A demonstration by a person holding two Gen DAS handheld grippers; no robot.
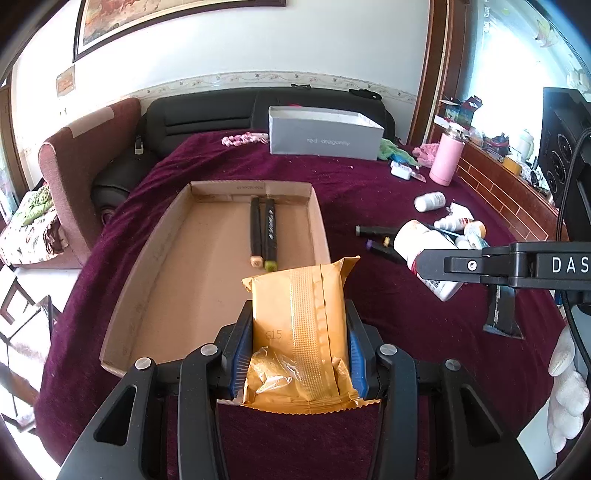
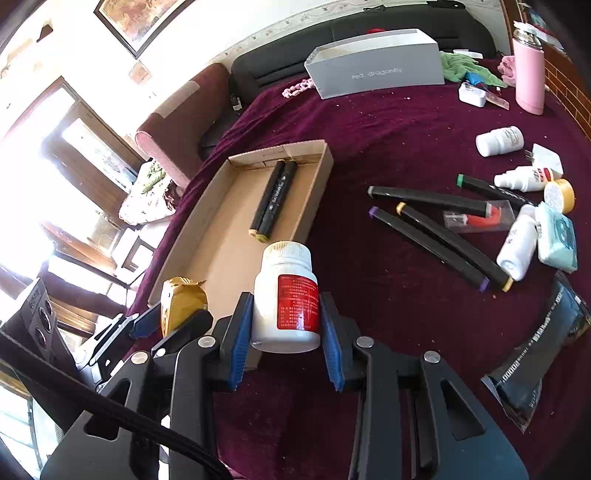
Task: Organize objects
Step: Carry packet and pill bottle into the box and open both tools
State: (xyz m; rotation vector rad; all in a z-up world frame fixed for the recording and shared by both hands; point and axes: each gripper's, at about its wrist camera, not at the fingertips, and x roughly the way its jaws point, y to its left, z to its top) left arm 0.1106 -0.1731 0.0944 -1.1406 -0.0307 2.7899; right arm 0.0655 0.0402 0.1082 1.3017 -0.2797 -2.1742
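Left wrist view: the left gripper (image 1: 299,343) clamps a gold packet (image 1: 299,325) above the near end of the cardboard tray (image 1: 155,273), where two markers (image 1: 263,230) lie.
Right wrist view: the right gripper (image 2: 286,332) grips a white bottle (image 2: 286,295), seemingly beside the tray's near corner

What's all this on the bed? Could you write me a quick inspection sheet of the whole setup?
Surface: maroon cloth, crumbs scattered.
Job's things: cardboard tray holding two black markers; gold packet; white pill bottle.
Clutter: loose markers, small bottles, pink flask, grey shoebox.
Tongs: left tongs grip the packet; right tongs grip the bottle.
Cables: black cable by the right tongs.
Surroundings: sofa, framed picture, window.
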